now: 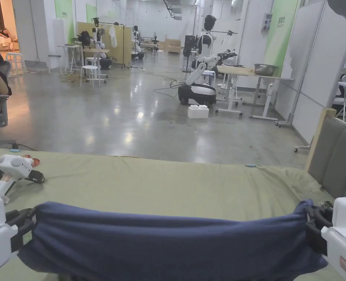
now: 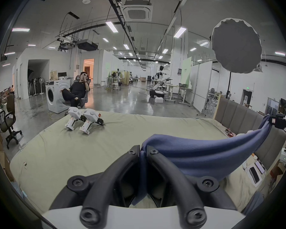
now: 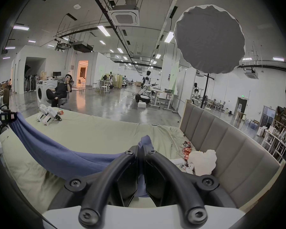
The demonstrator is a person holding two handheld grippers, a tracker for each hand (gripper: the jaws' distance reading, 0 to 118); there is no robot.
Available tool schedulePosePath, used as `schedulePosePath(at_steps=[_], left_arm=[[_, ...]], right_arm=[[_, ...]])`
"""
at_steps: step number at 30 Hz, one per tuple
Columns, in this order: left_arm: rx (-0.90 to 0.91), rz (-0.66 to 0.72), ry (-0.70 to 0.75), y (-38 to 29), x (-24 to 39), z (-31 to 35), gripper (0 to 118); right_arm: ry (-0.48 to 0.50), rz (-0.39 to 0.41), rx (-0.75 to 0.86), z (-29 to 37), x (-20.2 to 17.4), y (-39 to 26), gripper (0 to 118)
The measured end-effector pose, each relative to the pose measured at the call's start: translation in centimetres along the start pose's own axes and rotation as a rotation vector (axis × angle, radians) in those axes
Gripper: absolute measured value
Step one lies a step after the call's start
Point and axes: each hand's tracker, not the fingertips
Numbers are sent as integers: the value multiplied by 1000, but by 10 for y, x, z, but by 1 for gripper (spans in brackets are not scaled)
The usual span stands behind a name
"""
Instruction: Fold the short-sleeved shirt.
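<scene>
On my left, the left tool [image 1: 22,227] has its jaws closed together on one end of the shirt [image 1: 168,245]; in the left gripper view a pinch of blue cloth stands up between the closed jaws. From there the shirt runs straight across to my right, its long axis side to side, parallel to the near edge of the bed [image 1: 168,186]. It hangs as a sagging band above the green sheet, lowest in the middle, and I cannot tell whether that middle touches the bed. The cloth is plain navy, bunched and wrinkled where each tool pinches it, smoother between. I cannot make out sleeves or collar, so I cannot say which edge I hold. On my right, the right tool [image 1: 316,228] is likewise closed on the other end. Both tools sit at about the same height, equally near the cloth, so I judge the next move is a joint one: laying the band flat away from me.

Two spare tools [image 1: 12,172] lie far left on the bed.
</scene>
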Motion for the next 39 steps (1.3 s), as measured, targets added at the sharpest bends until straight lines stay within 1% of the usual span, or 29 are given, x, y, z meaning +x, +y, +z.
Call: schedulePosePath(at_steps=[7, 8, 10, 14, 18, 21, 22, 23, 25, 26, 27, 31, 32, 35, 39], left_arm=[[-61, 9, -3, -39, -4, 48, 3], [-94, 4, -1, -49, -5, 51, 3], [-171, -16, 8, -70, -3, 54, 3], [-357, -45, 25, -120, 0, 43, 3], [-510, -58, 33, -164, -6, 23, 3], [-602, -41, 54, -187, -7, 10, 3], [-635, -49, 57, -193, -7, 4, 3], [-642, -51, 67, -197, -8, 0, 4], [-652, -40, 75, -201, -6, -4, 5], [-655, -34, 82, -202, -6, -5, 9], [-647, -33, 93, -201, -7, -6, 16], [-602, -44, 137, -194, -6, -8, 65], [-581, -40, 137, -190, -5, -7, 68], [-491, -31, 117, -177, 0, -10, 68], [-368, -37, 58, -158, 24, -14, 68]], right_arm=[[1, 47, -88, 55, -13, -33, 4], [1, 65, -125, 57, -16, -42, 4], [0, 73, -185, 60, -19, -62, 4], [30, 35, -351, 47, -25, -116, 4], [42, 26, -511, 28, -31, -169, 4], [55, -4, -591, 13, -34, -198, 5], [51, -27, -619, 10, -35, -206, 5], [49, -41, -632, 6, -36, -212, 5], [56, -44, -634, 2, -39, -217, 7], [52, -43, -637, 3, -42, -215, 12], [51, -43, -634, 3, -43, -214, 18], [44, -38, -559, 1, -47, -204, 77], [33, -43, -523, 0, -48, -200, 81], [28, -67, -431, -3, -54, -187, 82], [104, -135, -306, -8, -72, -172, 82]])
